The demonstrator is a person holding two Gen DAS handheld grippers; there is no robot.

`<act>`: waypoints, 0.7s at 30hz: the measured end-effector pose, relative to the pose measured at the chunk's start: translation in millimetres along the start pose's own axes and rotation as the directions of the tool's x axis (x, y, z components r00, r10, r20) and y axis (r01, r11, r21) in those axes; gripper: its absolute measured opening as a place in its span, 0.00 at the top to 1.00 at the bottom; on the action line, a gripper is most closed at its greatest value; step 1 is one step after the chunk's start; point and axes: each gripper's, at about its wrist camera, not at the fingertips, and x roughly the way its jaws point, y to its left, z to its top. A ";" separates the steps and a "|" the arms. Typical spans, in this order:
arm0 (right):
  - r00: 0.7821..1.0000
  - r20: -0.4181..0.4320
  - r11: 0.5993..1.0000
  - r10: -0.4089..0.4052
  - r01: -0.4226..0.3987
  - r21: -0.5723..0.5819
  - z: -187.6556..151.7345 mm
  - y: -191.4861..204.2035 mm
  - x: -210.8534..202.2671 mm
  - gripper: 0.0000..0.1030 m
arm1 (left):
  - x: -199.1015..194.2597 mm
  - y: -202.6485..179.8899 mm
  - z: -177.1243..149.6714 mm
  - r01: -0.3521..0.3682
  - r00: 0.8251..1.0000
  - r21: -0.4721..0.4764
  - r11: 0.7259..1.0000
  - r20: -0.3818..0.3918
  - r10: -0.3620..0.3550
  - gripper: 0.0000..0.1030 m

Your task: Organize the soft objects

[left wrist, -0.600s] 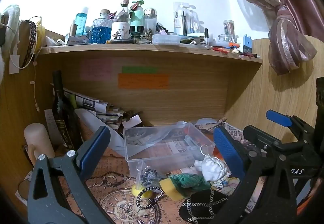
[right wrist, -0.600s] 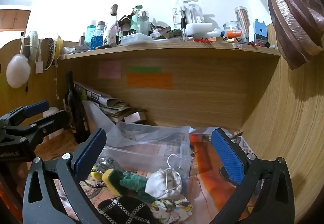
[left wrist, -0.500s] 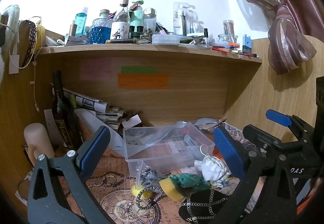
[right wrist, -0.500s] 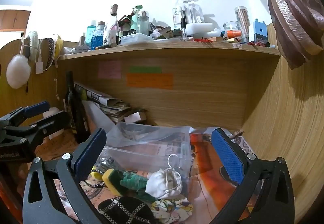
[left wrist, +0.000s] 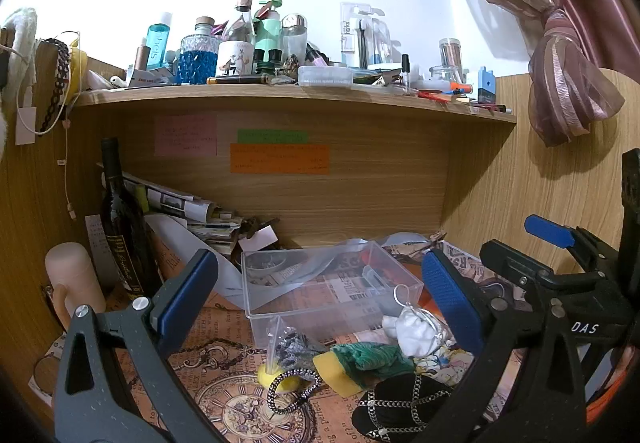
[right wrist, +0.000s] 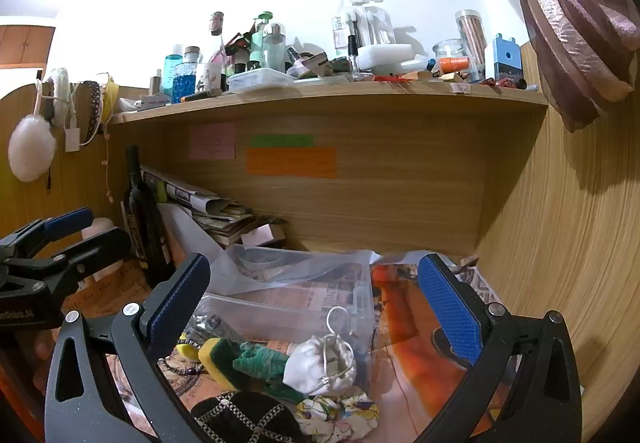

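Note:
A clear plastic box (left wrist: 328, 291) stands on the desk under the shelf; it also shows in the right wrist view (right wrist: 296, 295). In front of it lie soft items: a white drawstring pouch (left wrist: 412, 331) (right wrist: 324, 363), a green cloth on a yellow sponge (left wrist: 360, 361) (right wrist: 248, 361), a black chain-patterned cloth (left wrist: 400, 407) (right wrist: 244, 419) and a floral cloth (right wrist: 340, 415). My left gripper (left wrist: 320, 299) is open and empty above them. My right gripper (right wrist: 312, 303) is open and empty, also above the pile.
A dark wine bottle (left wrist: 120, 219) and stacked newspapers (left wrist: 188, 211) stand at the back left. A beige cylinder (left wrist: 74, 283) is at far left. A cluttered shelf (left wrist: 280, 91) hangs overhead. A small bag of beads (left wrist: 292, 343) and a bracelet (left wrist: 292, 387) lie by the box.

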 end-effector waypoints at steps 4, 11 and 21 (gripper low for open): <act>1.000 0.000 1.000 0.001 -0.001 0.001 -0.1 -0.3 -0.1 0.00 | 0.1 0.4 -0.3 0.001 1.000 -0.001 1.000 0.000 -0.001 0.00; 1.000 0.002 1.000 0.001 -0.001 0.001 -0.3 -0.1 0.1 0.00 | 2.9 1.4 -1.6 0.002 1.000 -0.005 1.000 -0.007 -0.002 0.00; 1.000 0.002 1.000 0.003 -0.003 0.002 0.2 1.0 0.0 0.00 | 3.8 3.0 -2.4 0.002 1.000 -0.005 1.000 -0.010 -0.002 0.00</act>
